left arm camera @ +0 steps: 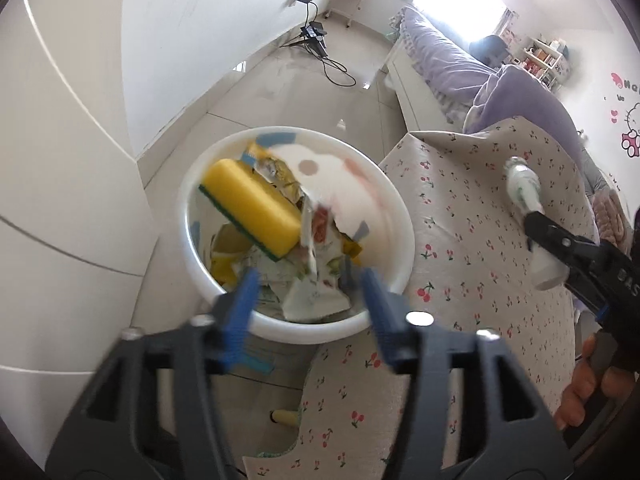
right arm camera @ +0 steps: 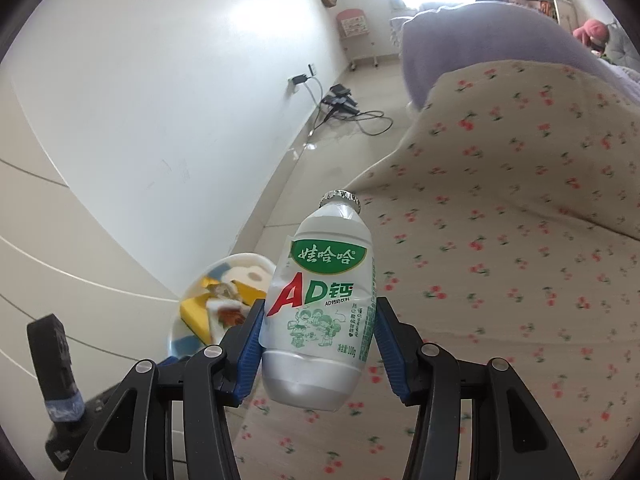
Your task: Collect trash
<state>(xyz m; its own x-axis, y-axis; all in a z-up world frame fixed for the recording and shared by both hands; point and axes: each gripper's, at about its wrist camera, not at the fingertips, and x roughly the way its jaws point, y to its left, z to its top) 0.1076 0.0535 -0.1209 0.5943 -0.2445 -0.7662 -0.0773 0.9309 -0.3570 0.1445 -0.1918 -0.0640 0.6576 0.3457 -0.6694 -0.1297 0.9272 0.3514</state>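
White drink bottle [right arm camera: 320, 316] (green label) between right tool [right arm camera: 318, 344] pads, above cherry-print cloth [right arm camera: 500, 240]

Home bedroom: bed [left arm camera: 436, 56] with purple duvet, cartoon wall stickers [left arm camera: 628, 128].

A bin [left arm camera: 390, 216] stands on the floor [left arm camera: 248, 96] just left of a cloth-covered table [left arm camera: 480, 208]. In the bin, a sponge [left arm camera: 252, 208] lies on torn wrappers [left arm camera: 316, 280]. Behind the table sits a bed [left arm camera: 440, 52]; a bottle [right arm camera: 320, 300] hangs over the cloth's edge.
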